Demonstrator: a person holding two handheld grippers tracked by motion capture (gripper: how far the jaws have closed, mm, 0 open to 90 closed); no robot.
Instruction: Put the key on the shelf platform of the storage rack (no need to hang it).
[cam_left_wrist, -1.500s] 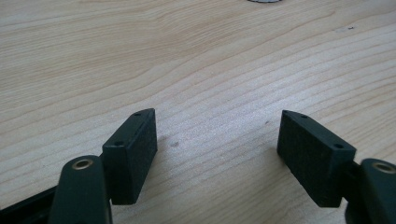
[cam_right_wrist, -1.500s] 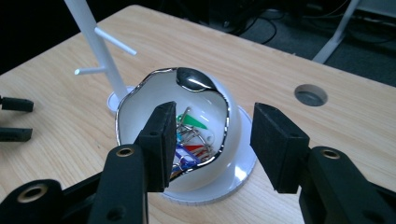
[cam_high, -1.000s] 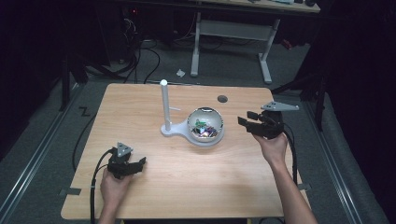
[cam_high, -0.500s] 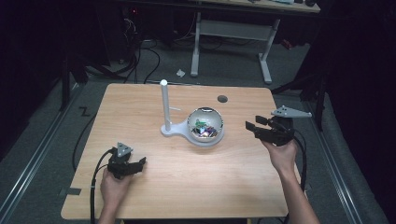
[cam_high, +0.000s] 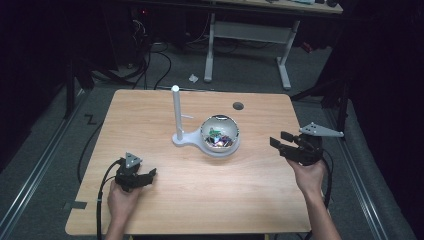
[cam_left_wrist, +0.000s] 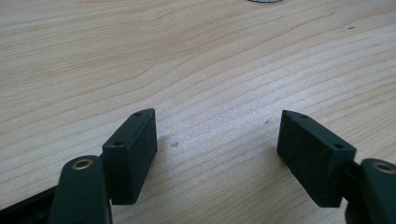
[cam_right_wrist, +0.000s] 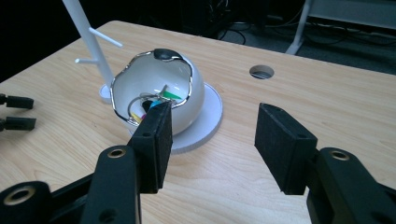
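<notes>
**Both grippers empty, bowl sits mid-table**

We see the white egg-shaped ceramic bowl with a wavy metal-trimmed opening (cam_high: 220, 136) on its round white base, near the middle of the light wooden table (cam_high: 150, 115). Small coloured bits and metal rings lie inside it; we cannot tell exactly what they are. A slim white post with short side pegs (cam_high: 176, 112) rises from the same base, just beside the bowl

The right gripper (cam_high: 286, 143) hovers over the table's right side, apart from the bowl, pointing toward it. Its jaws stand wide apart with nothing between them; in the right gripper view (cam_right_wrist: 212, 140) the bowl is beyond the pads, untouched

The left gripper (cam_high: 146, 174) rests low at the near left of the table, well apart from the bowl. In the left gripper view (cam_left_wrist: 217, 149) its jaws are spread wide over bare wood, holding nothing

A round cable hole (cam_high: 238, 106) sits in the tabletop behind the bowl
</notes>
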